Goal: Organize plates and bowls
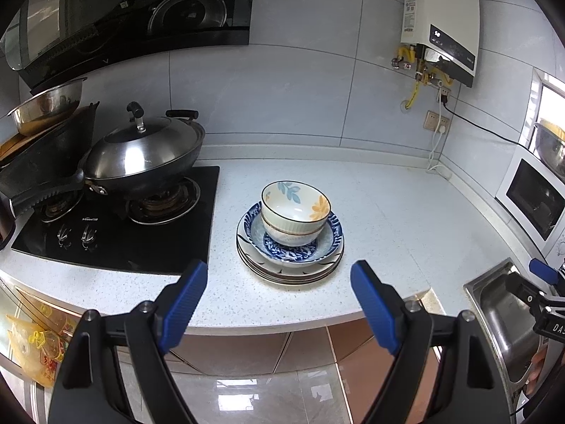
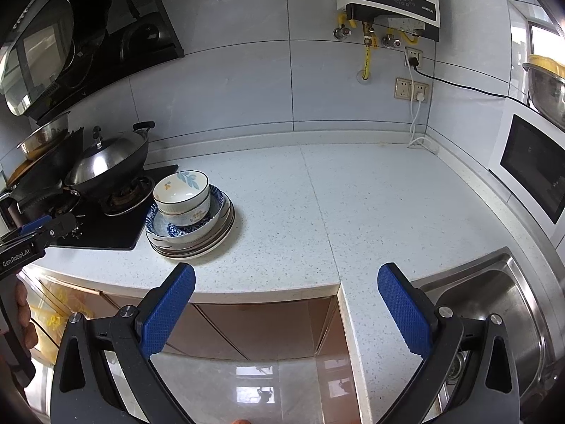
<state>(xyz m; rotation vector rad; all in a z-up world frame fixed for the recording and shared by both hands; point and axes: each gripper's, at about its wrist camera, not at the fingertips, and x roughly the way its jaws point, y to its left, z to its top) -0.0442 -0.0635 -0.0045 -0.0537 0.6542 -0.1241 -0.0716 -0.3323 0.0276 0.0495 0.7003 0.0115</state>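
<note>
On a speckled white countertop (image 1: 353, 212), just right of a black gas hob (image 1: 116, 233), sits one stack of dishes: two floral bowls (image 1: 296, 208) nested inside a blue-patterned deep plate (image 1: 310, 247), which rests on several flat plates (image 1: 293, 275). A lidded wok (image 1: 148, 152) stands on the hob. The left gripper (image 1: 279, 279) hovers near the stack's front edge, its blue pads spread apart and empty. The right gripper (image 2: 286, 282) hangs beside a steel sink (image 2: 494, 300), jaws likewise spread, holding nothing.

Two floral bowls (image 1: 296, 208), one blue patterned dish (image 1: 310, 247), about three plates (image 1: 293, 274).
</note>
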